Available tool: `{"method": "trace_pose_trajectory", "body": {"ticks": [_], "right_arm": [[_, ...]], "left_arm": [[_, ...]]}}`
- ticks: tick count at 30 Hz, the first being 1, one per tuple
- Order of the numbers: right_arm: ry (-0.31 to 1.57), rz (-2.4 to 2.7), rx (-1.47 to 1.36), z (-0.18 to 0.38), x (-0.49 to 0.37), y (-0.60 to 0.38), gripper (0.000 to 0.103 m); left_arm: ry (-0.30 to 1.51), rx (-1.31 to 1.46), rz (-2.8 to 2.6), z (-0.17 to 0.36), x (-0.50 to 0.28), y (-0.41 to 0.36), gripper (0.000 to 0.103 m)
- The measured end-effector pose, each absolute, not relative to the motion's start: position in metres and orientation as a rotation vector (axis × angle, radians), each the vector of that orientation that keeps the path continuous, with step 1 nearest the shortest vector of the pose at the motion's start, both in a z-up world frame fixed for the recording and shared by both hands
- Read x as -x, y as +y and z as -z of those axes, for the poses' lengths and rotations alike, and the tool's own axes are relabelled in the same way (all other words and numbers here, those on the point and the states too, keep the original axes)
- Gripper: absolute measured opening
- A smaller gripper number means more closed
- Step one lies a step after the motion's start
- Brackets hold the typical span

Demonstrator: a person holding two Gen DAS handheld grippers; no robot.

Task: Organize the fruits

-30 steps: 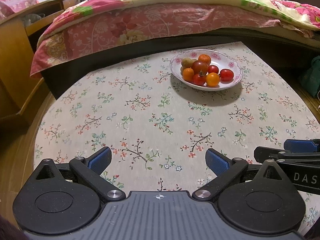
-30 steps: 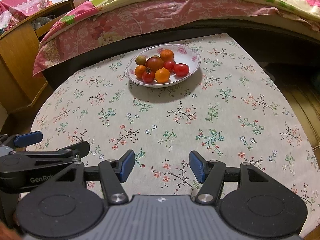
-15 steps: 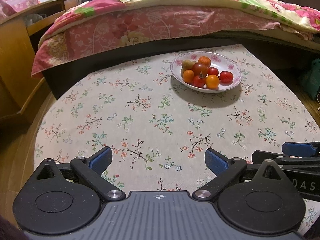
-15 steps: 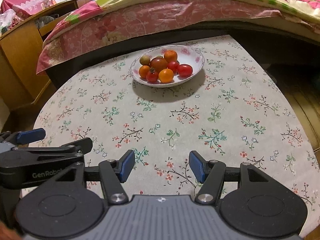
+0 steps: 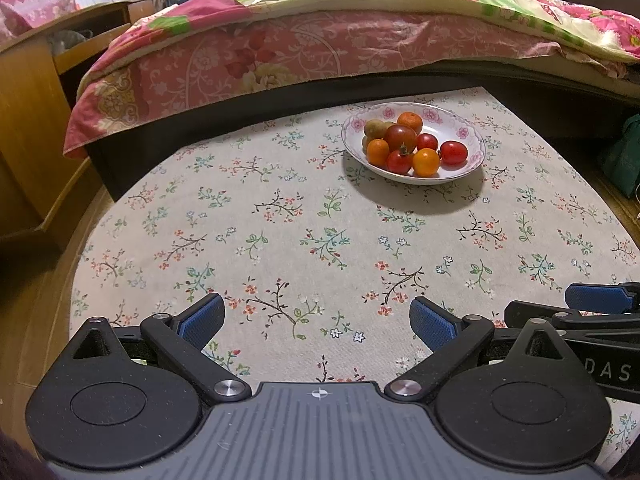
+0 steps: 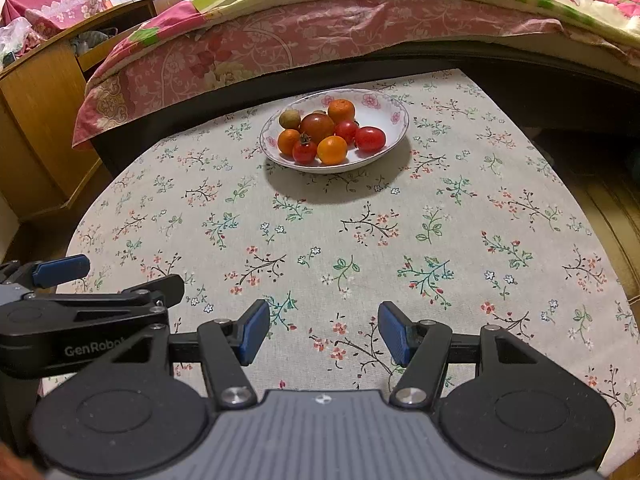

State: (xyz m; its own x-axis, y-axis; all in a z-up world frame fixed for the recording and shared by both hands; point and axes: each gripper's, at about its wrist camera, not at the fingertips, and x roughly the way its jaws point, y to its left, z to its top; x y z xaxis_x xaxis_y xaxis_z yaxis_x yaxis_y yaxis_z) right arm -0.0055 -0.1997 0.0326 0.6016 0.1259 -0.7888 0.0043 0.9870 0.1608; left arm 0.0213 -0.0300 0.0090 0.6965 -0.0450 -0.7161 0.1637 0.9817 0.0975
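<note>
Two grippers, left gripper (image 5: 316,318) and right gripper (image 6: 319,333), jaws spread, empty, near edge of bench (image 6: 460,240). Bowl (image 6: 390,114) of fruits (image 6: 326,132), far centre, before bed (image 6: 320,32). Advised: approach one outer fruit from above, squeeze gently.

Home bedroom — quilted bed (image 5: 360,40) | wooden cabinet (image 5: 28,120) | floral-clothed table (image 5: 280,240)

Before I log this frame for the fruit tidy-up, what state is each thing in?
left hand-held gripper: open, empty, over the tablecloth
right hand-held gripper: open, empty
bowl: upright on the tablecloth, holding fruit
fruits: piled in the bowl, untouched
</note>
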Motion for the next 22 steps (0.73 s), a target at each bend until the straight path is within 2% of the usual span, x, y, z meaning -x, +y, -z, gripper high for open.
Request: {"method": "trace_pose_trajectory", "body": {"ticks": [22], "right_arm": [[0.92,-0.071,-0.154,-0.0313,0.0053,-0.1998,0.061]], "left_arm": [[0.78,-0.164,0.101,-0.0089,-0.0204,-0.0285,0.102]]}}
